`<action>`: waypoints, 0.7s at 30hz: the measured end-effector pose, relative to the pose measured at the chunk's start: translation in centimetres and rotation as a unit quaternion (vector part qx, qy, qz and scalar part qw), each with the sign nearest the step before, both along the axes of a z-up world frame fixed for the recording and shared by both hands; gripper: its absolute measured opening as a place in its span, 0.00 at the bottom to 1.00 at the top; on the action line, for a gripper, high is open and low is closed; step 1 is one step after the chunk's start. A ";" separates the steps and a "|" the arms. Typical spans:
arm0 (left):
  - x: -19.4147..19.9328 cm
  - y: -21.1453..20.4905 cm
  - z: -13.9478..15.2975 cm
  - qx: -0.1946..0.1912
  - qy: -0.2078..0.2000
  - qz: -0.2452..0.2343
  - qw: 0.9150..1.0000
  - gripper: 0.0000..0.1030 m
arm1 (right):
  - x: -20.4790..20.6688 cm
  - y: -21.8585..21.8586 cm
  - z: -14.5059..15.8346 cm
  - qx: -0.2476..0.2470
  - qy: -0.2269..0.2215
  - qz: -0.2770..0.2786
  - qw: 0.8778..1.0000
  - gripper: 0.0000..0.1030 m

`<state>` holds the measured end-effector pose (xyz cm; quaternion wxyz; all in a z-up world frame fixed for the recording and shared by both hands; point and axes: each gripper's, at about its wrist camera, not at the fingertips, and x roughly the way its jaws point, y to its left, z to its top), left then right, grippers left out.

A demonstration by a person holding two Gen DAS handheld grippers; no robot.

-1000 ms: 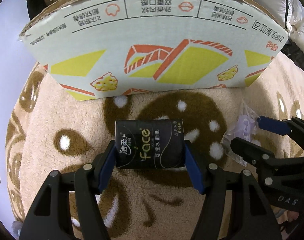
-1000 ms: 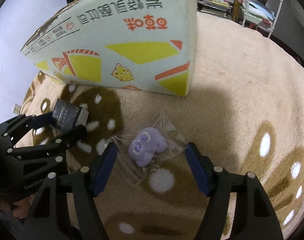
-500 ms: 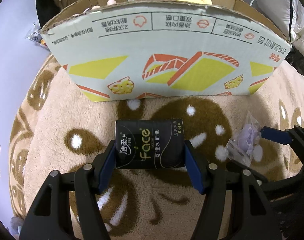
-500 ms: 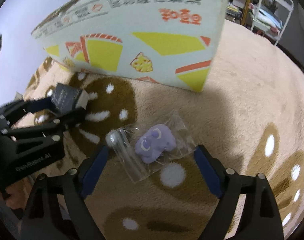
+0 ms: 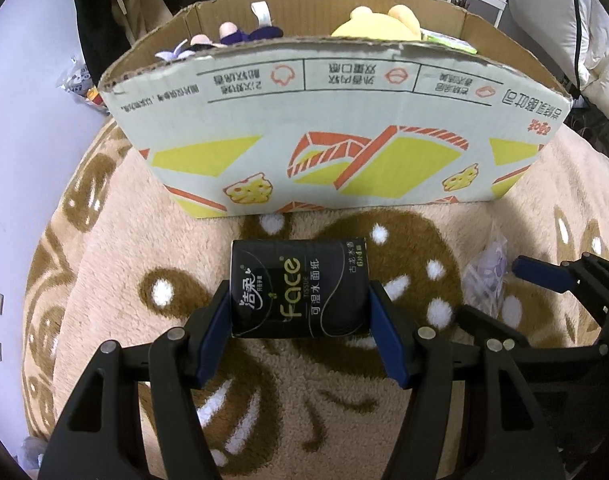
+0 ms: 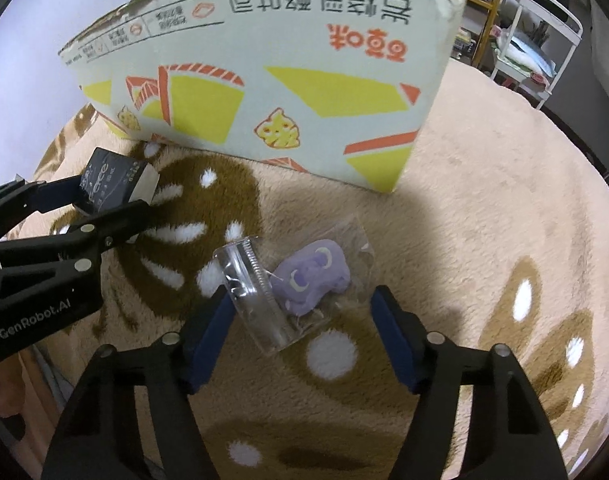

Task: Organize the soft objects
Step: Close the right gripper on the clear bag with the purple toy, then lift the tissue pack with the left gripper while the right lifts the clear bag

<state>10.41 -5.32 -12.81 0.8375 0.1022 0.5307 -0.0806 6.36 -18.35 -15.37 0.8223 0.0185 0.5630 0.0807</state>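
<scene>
My left gripper (image 5: 300,320) is shut on a black tissue pack (image 5: 299,286) and holds it above the rug, in front of the cardboard box (image 5: 336,144). The pack also shows in the right wrist view (image 6: 112,186). My right gripper (image 6: 302,312) is open around a purple plush toy (image 6: 312,278) in a clear plastic bag (image 6: 256,300). Its left finger touches the bag; the right finger stands apart. The bag shows in the left wrist view (image 5: 486,276) too. The box holds a yellow plush (image 5: 378,20) and small dolls (image 5: 228,36).
A beige fluffy rug with brown patterns (image 6: 484,200) covers the floor. The box stands on it just beyond both grippers. Shelves and a white rack (image 6: 540,40) stand at the back right. A pale wall (image 5: 28,92) is on the left.
The left gripper has risen with the tissue pack, so the box's inside now shows. The right gripper has lifted and the bagged toy has tilted up against its left finger.
</scene>
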 end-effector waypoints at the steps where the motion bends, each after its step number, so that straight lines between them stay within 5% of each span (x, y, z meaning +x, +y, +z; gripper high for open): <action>1: -0.1 0.0 0.0 0.001 -0.002 0.000 1.000 0.62 | 0.0 -0.1 0.1 0.002 -0.001 -0.001 1.000 0.67; 2: -0.2 0.0 0.1 0.003 -0.005 0.000 1.000 0.62 | 0.0 -0.2 0.2 0.003 -0.002 -0.002 1.000 0.66; 5: -0.6 -0.1 0.8 0.005 -0.014 0.002 1.000 0.62 | -0.2 -0.5 0.7 0.012 -0.006 -0.005 1.000 0.40; 9: -1.2 -0.2 1.8 0.005 -0.029 0.004 1.000 0.62 | -0.5 -1.4 1.1 0.019 -0.009 -0.012 1.000 0.33; 12: -1.8 -0.4 2.6 0.006 -0.039 0.003 0.999 0.62 | -0.6 -1.4 1.7 0.019 -0.016 -0.015 1.000 0.01; 21: -3.3 -0.9 4.3 0.002 -0.080 0.004 0.997 0.62 | -0.9 -3.0 3.4 0.026 -0.038 -0.035 0.998 0.01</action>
